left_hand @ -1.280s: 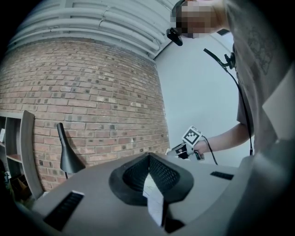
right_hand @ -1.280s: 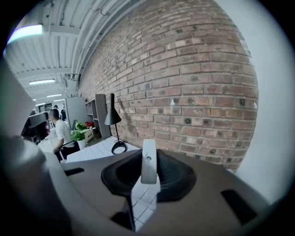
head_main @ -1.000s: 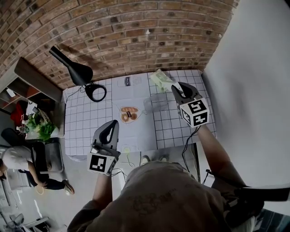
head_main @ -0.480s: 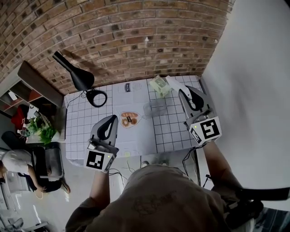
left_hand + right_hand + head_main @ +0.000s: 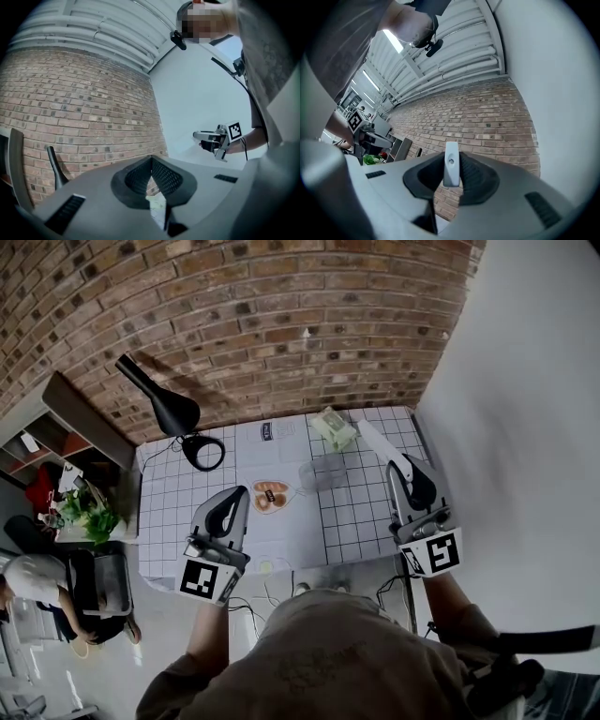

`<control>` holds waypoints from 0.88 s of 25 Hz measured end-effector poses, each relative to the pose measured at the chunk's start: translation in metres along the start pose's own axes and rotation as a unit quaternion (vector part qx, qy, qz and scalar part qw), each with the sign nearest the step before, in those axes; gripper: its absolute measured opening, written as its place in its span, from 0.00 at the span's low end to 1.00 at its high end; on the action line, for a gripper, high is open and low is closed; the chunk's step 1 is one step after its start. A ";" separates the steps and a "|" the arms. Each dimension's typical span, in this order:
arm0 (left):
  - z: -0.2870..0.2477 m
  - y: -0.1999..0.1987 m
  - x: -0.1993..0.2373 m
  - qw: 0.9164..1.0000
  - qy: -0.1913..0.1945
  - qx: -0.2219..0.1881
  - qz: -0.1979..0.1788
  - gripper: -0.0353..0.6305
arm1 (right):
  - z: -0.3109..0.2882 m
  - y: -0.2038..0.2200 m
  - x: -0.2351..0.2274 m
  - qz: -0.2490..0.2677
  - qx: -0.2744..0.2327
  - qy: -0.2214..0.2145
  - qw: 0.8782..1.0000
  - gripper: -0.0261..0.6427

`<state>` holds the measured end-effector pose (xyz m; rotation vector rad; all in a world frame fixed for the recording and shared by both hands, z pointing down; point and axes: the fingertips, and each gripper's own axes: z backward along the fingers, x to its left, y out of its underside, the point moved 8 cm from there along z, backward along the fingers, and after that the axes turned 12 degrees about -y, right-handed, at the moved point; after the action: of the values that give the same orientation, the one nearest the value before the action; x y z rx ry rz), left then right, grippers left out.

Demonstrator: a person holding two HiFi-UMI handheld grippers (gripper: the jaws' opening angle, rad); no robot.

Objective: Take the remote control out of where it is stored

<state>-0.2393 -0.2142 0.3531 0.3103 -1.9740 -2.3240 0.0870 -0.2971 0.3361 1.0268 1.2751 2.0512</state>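
My right gripper [image 5: 401, 472] is shut on a slim white remote control [image 5: 379, 444], held in the air over the table's right edge. The remote sticks out forward past the jaws. In the right gripper view the remote [image 5: 451, 164] stands on end between the two dark pads, against the brick wall. A clear plastic container [image 5: 322, 472] rests on the gridded table [image 5: 178, 493], left of the remote and apart from it. Above the table's front edge, my left gripper [image 5: 233, 500] is shut with nothing in it; its pads [image 5: 151, 165] meet at the tips.
A black desk lamp [image 5: 169, 409] stands at the table's back left. A pale green packet [image 5: 333, 427] lies at the back and a small snack bag [image 5: 271, 495] near the middle. A white wall [image 5: 525, 427] runs along the right. Shelves and a plant [image 5: 84, 507] are at the left.
My right gripper has lifted the remote up and drawn it back to the right, away from the clear container. The left gripper has risen a little.
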 end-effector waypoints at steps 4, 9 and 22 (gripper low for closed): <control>0.009 0.004 0.004 1.000 -0.002 0.006 0.000 0.06 | 0.014 0.002 0.006 0.014 -0.001 0.005 1.000 0.16; 0.017 -0.007 0.002 1.000 -0.011 -0.008 0.003 0.06 | 0.027 0.004 0.010 0.018 -0.001 0.009 1.000 0.16; 0.027 0.001 0.003 1.000 -0.016 -0.007 -0.005 0.06 | 0.034 0.012 0.028 0.001 0.012 0.006 1.000 0.16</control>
<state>-0.2474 -0.1887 0.3579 0.2859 -1.9731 -2.3626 0.0983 -0.2638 0.3658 1.0285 1.3081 2.0502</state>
